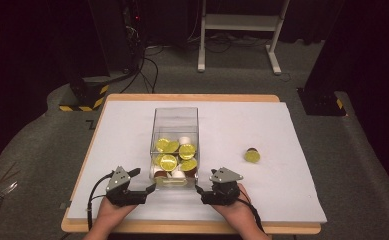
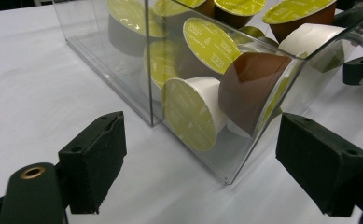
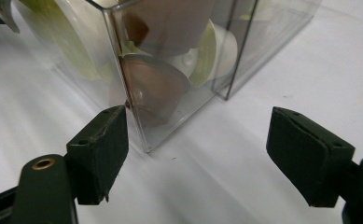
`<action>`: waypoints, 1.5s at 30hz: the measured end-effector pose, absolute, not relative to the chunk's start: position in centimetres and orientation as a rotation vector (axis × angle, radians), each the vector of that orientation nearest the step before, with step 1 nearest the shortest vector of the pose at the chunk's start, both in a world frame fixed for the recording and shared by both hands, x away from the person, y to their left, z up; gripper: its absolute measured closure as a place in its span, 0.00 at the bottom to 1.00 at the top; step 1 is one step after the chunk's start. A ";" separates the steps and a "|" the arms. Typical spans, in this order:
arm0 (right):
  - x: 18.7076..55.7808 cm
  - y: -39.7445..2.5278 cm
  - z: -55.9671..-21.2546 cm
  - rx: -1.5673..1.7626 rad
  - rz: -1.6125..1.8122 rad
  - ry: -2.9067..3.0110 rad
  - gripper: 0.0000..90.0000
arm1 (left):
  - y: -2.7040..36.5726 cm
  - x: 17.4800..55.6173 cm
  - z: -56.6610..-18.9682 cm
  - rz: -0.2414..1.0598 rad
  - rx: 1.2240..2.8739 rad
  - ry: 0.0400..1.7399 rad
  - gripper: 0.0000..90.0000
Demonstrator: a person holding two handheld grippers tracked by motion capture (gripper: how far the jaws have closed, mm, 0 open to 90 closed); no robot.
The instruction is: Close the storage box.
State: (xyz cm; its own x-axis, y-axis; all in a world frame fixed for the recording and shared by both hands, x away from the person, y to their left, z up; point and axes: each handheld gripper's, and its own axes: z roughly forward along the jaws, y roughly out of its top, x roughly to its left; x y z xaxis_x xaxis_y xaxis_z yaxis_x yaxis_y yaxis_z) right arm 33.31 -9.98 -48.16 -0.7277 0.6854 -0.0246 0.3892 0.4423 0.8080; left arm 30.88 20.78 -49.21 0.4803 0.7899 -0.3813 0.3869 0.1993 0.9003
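A clear plastic box (image 1: 176, 116) stands mid-table, holding several coffee capsules (image 1: 168, 162) with yellow-green lids and white or brown bodies. One loose capsule (image 1: 252, 155) lies on the white mat to the right. My left gripper (image 1: 146, 184) is open at the box's near left corner (image 2: 226, 179), its jaws apart on either side of that corner. My right gripper (image 1: 199, 191) is open at the near right corner (image 3: 146, 148), the left pad (image 3: 102, 149) close beside the box wall. Capsules (image 2: 193, 112) press against the clear wall.
The white mat (image 1: 282, 185) covers a wooden table (image 1: 192, 98). A white stand's legs (image 1: 238, 22) and black equipment with cables (image 1: 132, 40) are on the floor beyond. Yellow-black striped bases (image 1: 84, 97) sit at the far left.
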 end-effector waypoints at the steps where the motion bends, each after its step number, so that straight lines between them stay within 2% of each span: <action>1: 33.6 -10.0 -48.2 0.927 1.178 2.343 0.24 | 20.9 31.0 -49.2 0.388 1.420 1.115 0.19; 45: 36.5 -9.8 -47.7 0.957 1.191 2.314 0.21 | 20.9 33.6 -48.7 0.413 1.426 1.170 0.21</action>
